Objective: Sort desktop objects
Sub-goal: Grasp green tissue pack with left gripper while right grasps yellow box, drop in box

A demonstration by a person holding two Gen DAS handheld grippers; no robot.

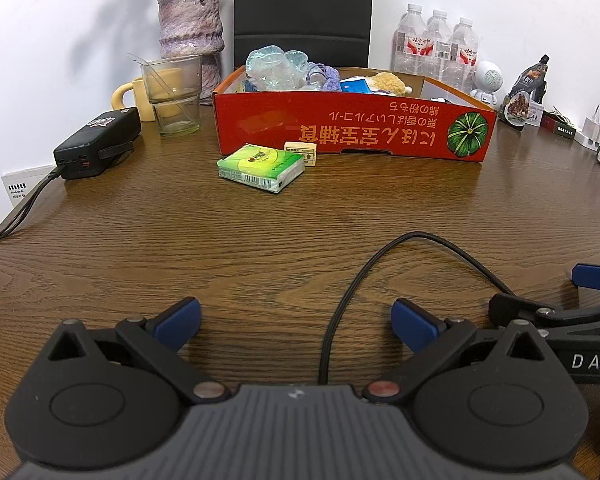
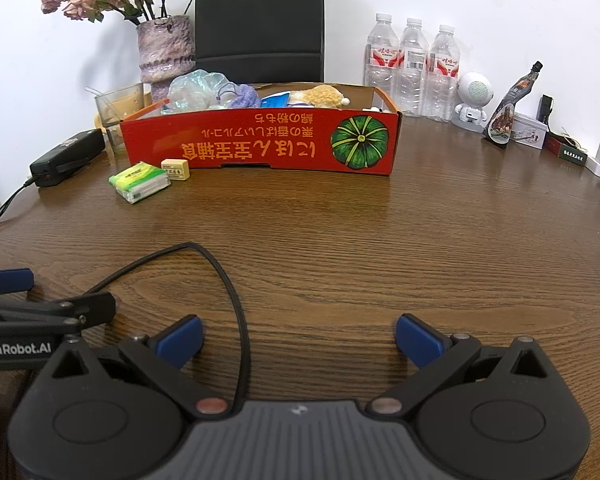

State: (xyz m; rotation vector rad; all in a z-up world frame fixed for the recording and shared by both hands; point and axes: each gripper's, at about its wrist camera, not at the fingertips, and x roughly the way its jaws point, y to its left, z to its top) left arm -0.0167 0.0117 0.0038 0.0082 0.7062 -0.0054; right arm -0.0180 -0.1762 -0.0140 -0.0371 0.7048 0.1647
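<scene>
A green tissue pack [image 1: 261, 167] and a small beige eraser [image 1: 300, 153] lie on the brown wooden table in front of a red cardboard box [image 1: 352, 124]. The box holds crumpled plastic, a purple pouch and a yellow plush. They also show in the right wrist view: tissue pack [image 2: 139, 182], eraser [image 2: 175, 169], box [image 2: 260, 144]. My left gripper [image 1: 296, 324] is open and empty, low over the near table. My right gripper [image 2: 299, 340] is open and empty beside it. A black cable [image 1: 340, 300] runs between the left fingers.
A black power bank [image 1: 98, 142], a glass cup [image 1: 174, 94], a yellow mug and a purple vase [image 1: 190, 24] stand back left. Water bottles [image 1: 438, 46], a white robot figure [image 1: 488, 80] and packets stand back right. A black chair is behind the box.
</scene>
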